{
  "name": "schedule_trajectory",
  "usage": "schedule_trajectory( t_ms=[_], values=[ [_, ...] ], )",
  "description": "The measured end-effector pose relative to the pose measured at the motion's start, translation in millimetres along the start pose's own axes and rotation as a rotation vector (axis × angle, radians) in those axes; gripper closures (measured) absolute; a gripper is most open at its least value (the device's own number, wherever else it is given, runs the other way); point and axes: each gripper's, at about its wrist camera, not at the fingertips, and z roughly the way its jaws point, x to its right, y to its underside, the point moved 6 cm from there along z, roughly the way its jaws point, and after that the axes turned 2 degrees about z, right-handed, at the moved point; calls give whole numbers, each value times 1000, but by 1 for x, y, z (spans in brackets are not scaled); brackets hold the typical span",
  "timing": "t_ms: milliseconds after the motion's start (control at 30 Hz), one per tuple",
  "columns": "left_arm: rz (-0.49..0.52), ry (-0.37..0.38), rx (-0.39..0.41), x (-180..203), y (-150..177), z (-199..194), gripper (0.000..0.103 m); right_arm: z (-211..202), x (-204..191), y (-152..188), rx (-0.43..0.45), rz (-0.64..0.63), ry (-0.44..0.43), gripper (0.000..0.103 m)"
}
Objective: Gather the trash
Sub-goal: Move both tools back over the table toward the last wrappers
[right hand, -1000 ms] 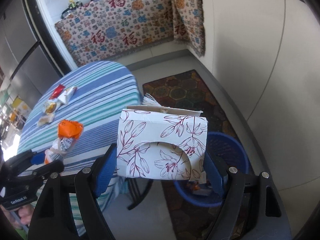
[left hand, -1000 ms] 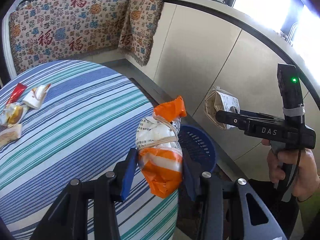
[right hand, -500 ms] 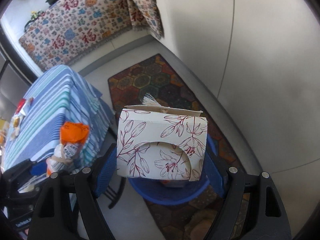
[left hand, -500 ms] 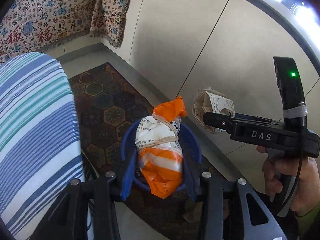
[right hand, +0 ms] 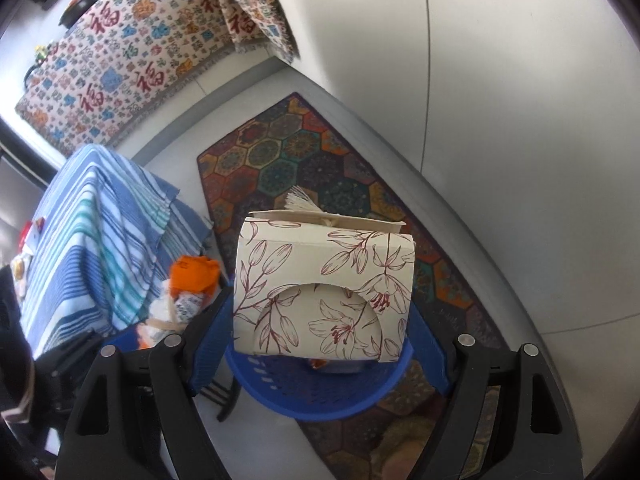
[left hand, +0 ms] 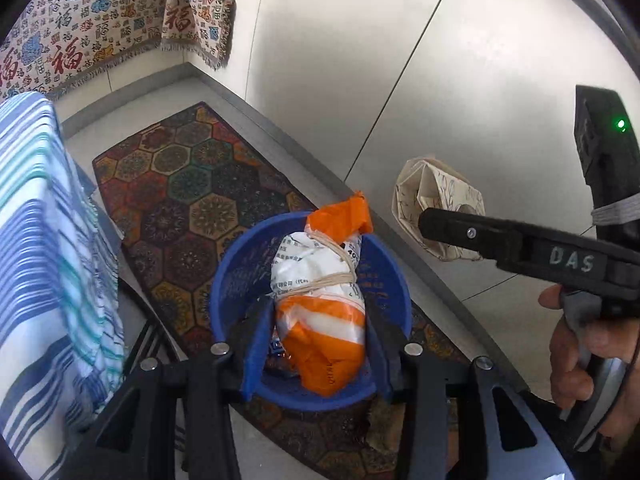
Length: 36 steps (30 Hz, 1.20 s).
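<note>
Left wrist view: the left gripper (left hand: 320,338) clamps an orange-and-white snack bag (left hand: 322,308) bound with rubber bands, its jaws pressed against both sides of the bag. The bag hangs directly above a blue plastic basket (left hand: 236,276) standing on a hexagon-patterned rug (left hand: 180,184). At 9 o'clock drapes a blue striped tablecloth (left hand: 44,240). At 3 o'clock the right gripper (left hand: 444,224), held in the person's right hand (left hand: 588,356), grips a floral paper box (left hand: 436,196) seen end-on, beside the basket's rim and above it.

Right wrist view: the right gripper (right hand: 320,308) has its jaws clenched on the floral paper box (right hand: 324,288), a white tassel poking from its top. The box is poised over the blue plastic basket (right hand: 320,392), where a little trash shows beneath it. At 9 o'clock the orange-and-white snack bag (right hand: 188,284) sits in the other gripper, just beside the striped tablecloth (right hand: 96,240). The rug (right hand: 304,168) stretches toward 12 o'clock.
</note>
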Motion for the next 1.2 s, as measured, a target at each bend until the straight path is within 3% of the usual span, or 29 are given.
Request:
schedule_trajectory(
  t_ms=[100, 200, 333, 500, 700, 833, 967, 1067, 1200],
  values=[
    [-8, 30, -3, 2, -2, 14, 54, 5, -1, -4, -1, 24, -21, 20],
    [-28, 42, -26, -2, -5, 30, 39, 9, -2, -8, 2, 44, -35, 15],
    [-50, 27, -18, -7, -10, 32, 39, 4, 0, -13, 26, 70, -42, 10],
    [-43, 4, 60, -9, -14, -6, 39, -13, -8, -20, 90, 62, -51, 9],
    [-1, -55, 161, -25, 6, -91, 39, -39, -40, -27, 212, -40, -13, 6],
    [-8, -125, 173, -60, 42, -140, 39, -50, -79, -16, 289, -166, 19, 5],
    [-51, -224, 149, -116, 85, -178, 39, -47, -137, 18, 321, -354, 34, 5],
    [-104, -288, 142, -161, 117, -206, 39, -48, -195, 53, 314, -495, -27, 5],
    [-175, -350, 154, -217, 151, -240, 39, -50, -265, 86, 277, -584, -122, 5]
  ],
)
